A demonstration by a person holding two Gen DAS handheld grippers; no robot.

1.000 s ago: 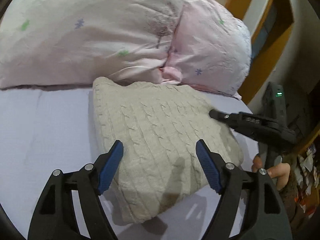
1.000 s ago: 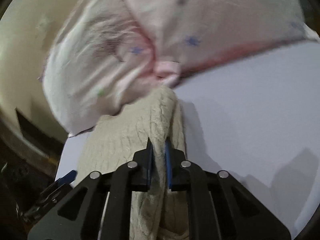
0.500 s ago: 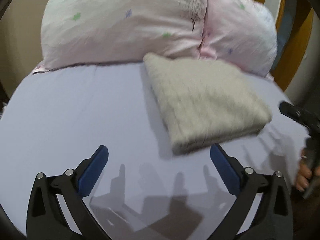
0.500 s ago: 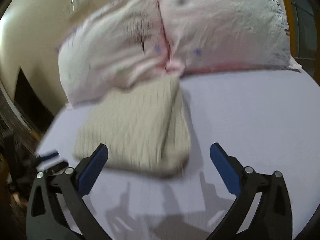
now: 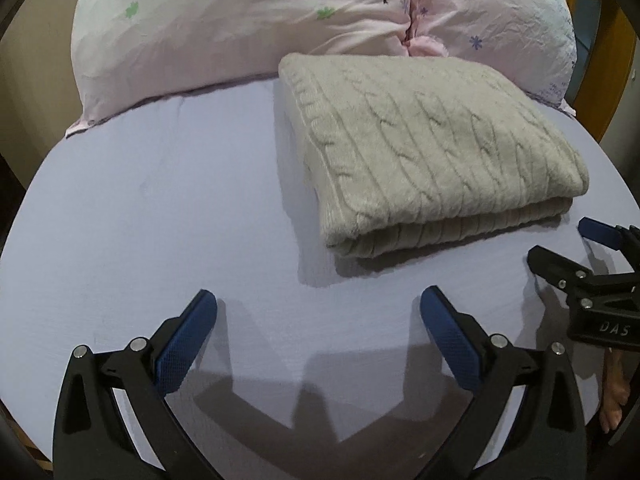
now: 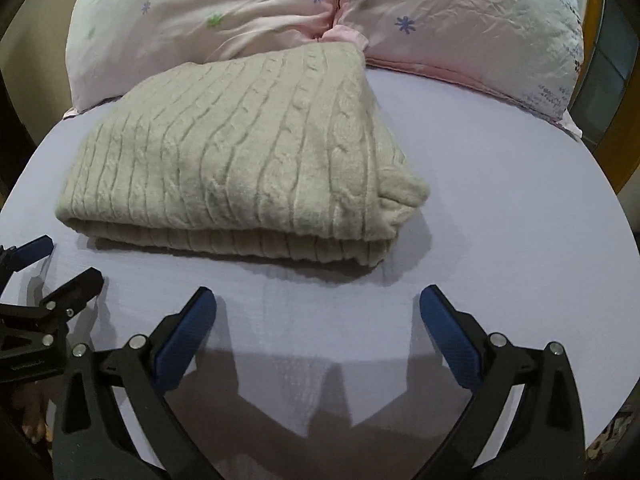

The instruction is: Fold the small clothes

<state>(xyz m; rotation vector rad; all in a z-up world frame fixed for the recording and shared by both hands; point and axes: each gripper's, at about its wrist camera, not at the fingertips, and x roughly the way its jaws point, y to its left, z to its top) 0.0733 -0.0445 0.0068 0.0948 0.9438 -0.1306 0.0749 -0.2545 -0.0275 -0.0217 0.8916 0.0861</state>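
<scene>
Bed (image 5: 160, 208) with a pale lilac sheet; two pink flowered pillows (image 5: 248, 20) propped at the head. Cream cable-knit sweater (image 5: 424, 148) lies folded into a thick rectangle on the sheet, far edge touching the pillows, layers stacked fairly evenly along the near edge. One corner, on the right in the right wrist view, bulges slightly proud of the stack (image 6: 404, 194).

Left hand-held gripper (image 5: 318, 320) hovers above bare sheet short of the sweater, jaws spread wide, holding nothing. Right hand-held gripper (image 6: 318, 320) the same: spread, empty, near the sweater's front edge but apart from it.

Judgement: fold looks essentially complete; what is left is a tidy-up or release. To finish well, tuck the bulging corner by pressing it flat rather than pinching, since thick knit springs back and drags lower layers if pulled. Keep jaws clear of the stacked edge when lifting away, so nothing snags.
</scene>
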